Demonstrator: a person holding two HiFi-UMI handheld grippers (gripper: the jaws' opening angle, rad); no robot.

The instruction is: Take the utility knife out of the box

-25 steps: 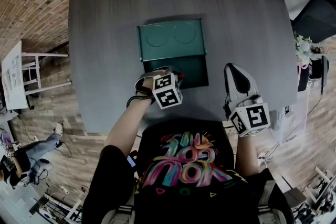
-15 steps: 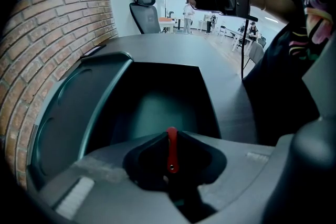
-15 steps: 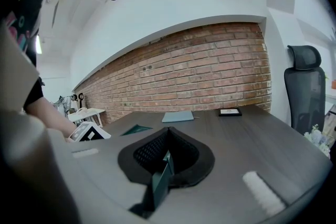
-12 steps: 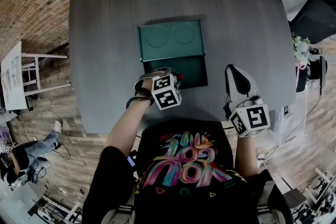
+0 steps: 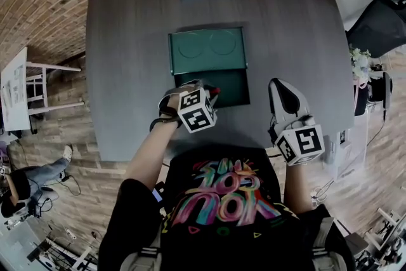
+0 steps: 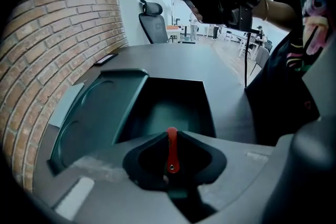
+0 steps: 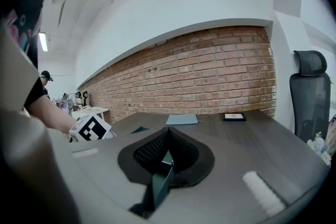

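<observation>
Red handle stock is what your left tool (image 6: 171,136) pinches: the utility knife (image 6: 171,157) stands edge-on between its pads, gripped by one end, probably so that it lifts clear of the walls. It hangs over the near rim of the open green box (image 5: 232,87), whose lid (image 5: 207,49) lies folded back flat (out of the way). Your right tool (image 7: 167,131), pads pressed together and empty, hovers over the bench (image 5: 127,73), well apart from the box.
</observation>
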